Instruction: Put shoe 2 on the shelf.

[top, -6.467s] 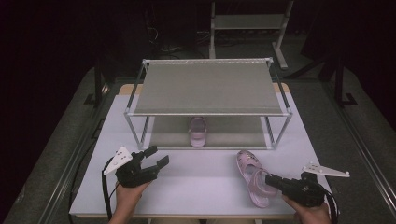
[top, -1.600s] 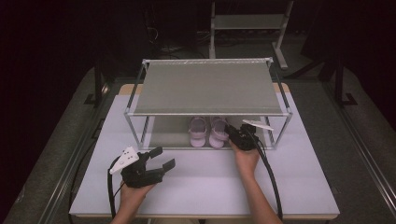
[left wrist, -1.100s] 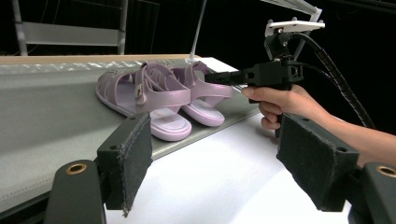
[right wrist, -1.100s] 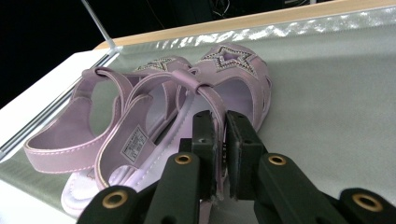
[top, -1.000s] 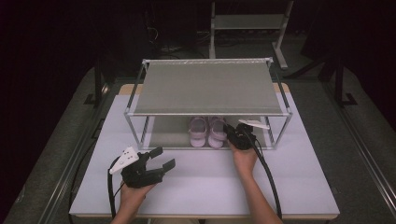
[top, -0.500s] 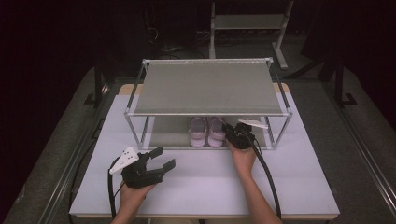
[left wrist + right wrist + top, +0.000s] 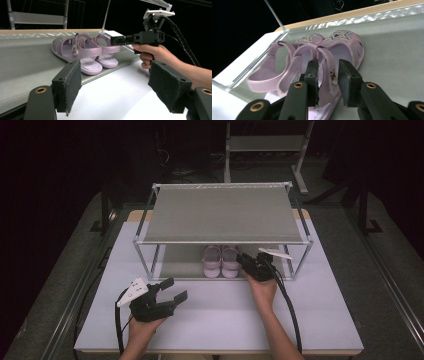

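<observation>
The left gripper (image 7: pixel 170 295) rests low on the white bench (image 7: pixel 310 320) in front of the rack (image 7: pixel 222 215), fingers spread and empty. The right gripper (image 7: pixel 245 262) reaches level under the rack's top; its fingers, just opening, straddle the right sandal's (image 7: pixel 332 62) strap. Both sandals sit paired on the rack's lower shelf (image 7: pixel 22 62). Beyond the rack the room is dark.

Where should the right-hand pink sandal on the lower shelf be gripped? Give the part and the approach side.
Probably grip the right sandal by its raised ankle strap, coming in level from the rack's open front: the heel faces that way, the strap stands upright and thin, and the top shelf blocks reaching from above.
</observation>
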`<state>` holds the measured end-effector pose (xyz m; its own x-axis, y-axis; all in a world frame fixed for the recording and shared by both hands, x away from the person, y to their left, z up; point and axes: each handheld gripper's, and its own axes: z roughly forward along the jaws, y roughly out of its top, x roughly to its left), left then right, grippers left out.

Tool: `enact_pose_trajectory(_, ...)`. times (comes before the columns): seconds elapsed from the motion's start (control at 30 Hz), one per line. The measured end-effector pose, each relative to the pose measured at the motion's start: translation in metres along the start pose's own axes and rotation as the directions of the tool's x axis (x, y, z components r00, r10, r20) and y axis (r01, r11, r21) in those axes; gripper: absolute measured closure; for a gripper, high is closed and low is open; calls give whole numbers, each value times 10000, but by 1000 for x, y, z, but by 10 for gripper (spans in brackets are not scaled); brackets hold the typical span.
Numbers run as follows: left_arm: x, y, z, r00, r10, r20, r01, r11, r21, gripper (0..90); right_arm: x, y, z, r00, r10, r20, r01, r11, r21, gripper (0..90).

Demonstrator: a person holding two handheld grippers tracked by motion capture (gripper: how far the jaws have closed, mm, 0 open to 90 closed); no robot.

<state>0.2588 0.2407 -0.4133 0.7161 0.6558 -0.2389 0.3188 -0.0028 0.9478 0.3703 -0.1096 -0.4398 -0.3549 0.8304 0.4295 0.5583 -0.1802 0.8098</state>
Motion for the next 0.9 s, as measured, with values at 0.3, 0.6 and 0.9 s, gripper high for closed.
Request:
enact_pose_trajectory(0.3,-1,-1,1,10000,81,20,-81,10000,52,260,-2,-4,-18,9992,251,-322,-252,9997,-33,661)
enact_pose_trajectory(0.6,-1,0,3,10000,97,22,-98,9999,85,261,-8,-5,-36,9959,502,-759,-500,9987,44,625)
enact_pose_trajectory(0.9,-3,0,1,9999,162,18,-162,9998,70,261,-15,-7,-50,9915,704,-1096,-667,9971,373,574)
